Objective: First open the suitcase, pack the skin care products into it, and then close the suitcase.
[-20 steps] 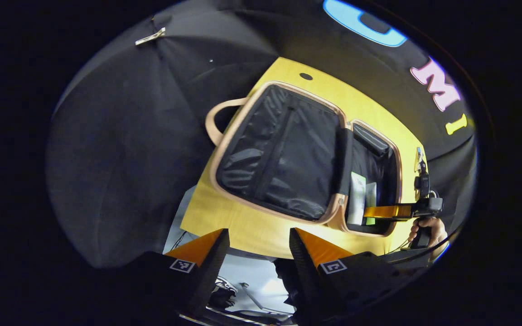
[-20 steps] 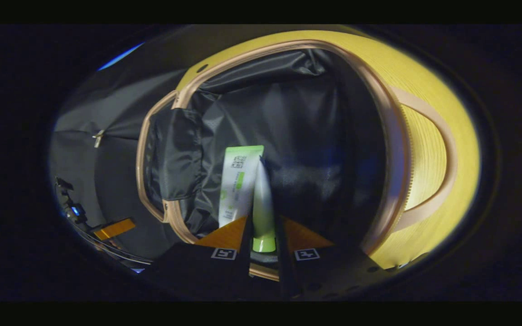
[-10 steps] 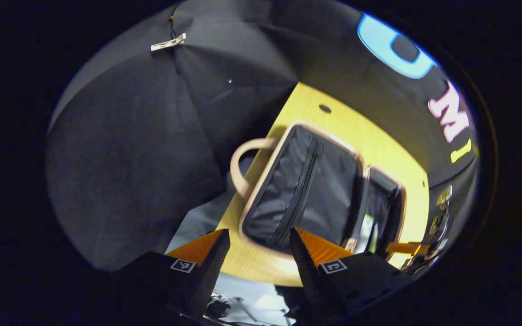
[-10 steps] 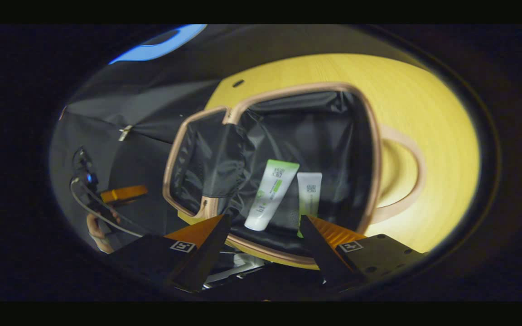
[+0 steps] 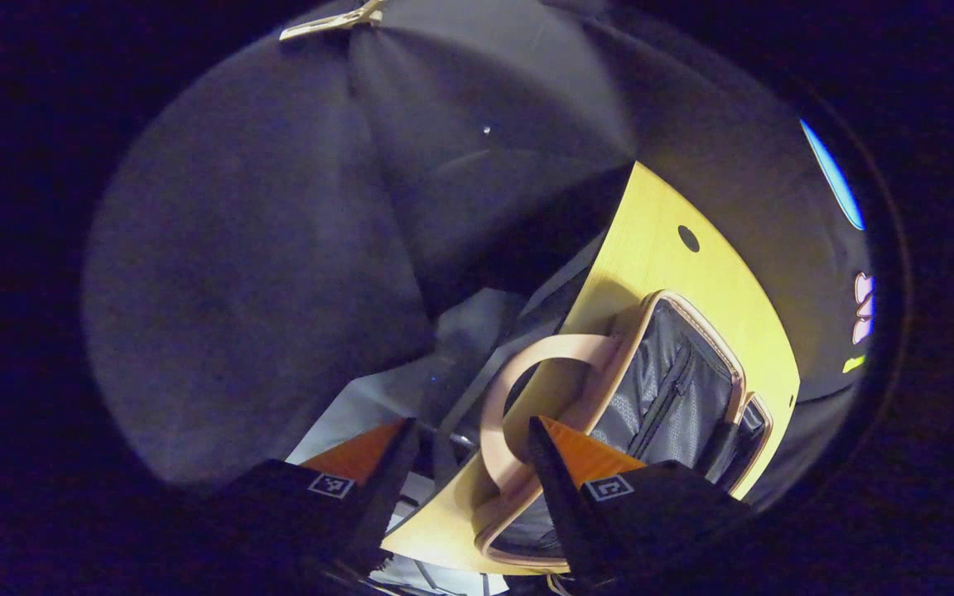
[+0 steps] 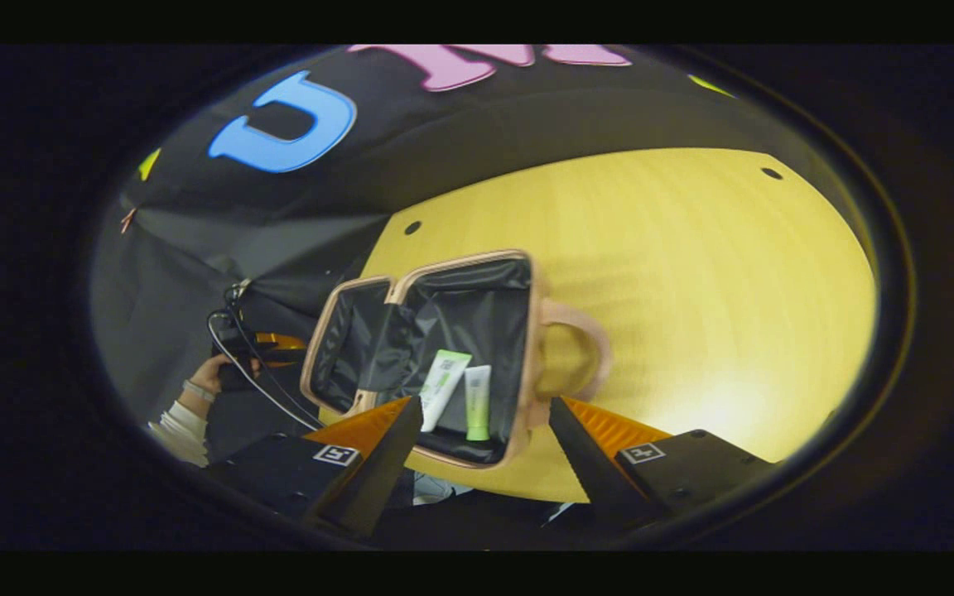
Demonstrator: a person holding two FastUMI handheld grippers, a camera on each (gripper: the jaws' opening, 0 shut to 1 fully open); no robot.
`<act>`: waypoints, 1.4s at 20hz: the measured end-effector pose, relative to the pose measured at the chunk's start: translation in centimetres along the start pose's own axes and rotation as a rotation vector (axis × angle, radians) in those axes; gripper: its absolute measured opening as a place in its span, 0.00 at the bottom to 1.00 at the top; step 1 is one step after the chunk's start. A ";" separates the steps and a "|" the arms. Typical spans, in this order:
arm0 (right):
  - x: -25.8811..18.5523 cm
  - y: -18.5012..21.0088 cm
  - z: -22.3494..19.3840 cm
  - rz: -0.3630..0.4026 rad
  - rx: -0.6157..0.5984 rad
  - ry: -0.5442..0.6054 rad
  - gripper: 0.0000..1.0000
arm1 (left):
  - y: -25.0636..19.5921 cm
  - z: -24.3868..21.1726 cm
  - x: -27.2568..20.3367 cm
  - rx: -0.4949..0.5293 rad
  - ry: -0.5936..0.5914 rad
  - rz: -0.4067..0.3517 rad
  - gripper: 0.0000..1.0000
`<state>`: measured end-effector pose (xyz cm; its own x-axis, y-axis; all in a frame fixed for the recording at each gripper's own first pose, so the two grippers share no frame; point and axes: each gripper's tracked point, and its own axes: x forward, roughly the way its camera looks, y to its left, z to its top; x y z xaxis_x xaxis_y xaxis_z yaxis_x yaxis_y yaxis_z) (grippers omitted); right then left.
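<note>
Right gripper view, left to right: a hand [image 6: 210,377] holds the left gripper [image 6: 266,352], its fingers' spread unreadable here; the suitcase [image 6: 527,348] lies open on the yellow table [image 6: 692,290], two skin care tubes [image 6: 454,393] side by side in its right-hand half. Right gripper [image 6: 485,443] released, empty, above the near rim. Left gripper view: left gripper [image 5: 473,472] released, the suitcase handle [image 5: 518,389] between its fingers, untouched.

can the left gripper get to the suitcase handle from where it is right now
Probably yes. In the left gripper view the left gripper is open and the suitcase handle loops up between its fingers with nothing in between.
</note>
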<state>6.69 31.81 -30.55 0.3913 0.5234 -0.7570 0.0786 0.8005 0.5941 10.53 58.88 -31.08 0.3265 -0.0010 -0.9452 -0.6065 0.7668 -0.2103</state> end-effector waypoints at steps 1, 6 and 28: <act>-0.3 -0.9 -0.1 -0.016 0.013 0.000 0.97 | -0.2 0.1 0.8 0.003 0.015 -0.003 0.85; -1.9 -3.3 -0.3 -0.063 0.073 -0.023 0.97 | -0.6 -1.1 6.1 -0.010 0.137 0.012 0.53; -7.4 -6.3 3.0 0.072 0.017 -0.106 0.97 | -31.2 -7.9 -25.1 0.550 -0.266 -0.435 0.08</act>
<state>6.06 22.01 -27.90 0.4912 0.5451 -0.6794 0.0615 0.7563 0.6513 15.50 29.86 -2.77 0.6608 -0.2759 -0.6980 0.0446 0.9428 -0.3304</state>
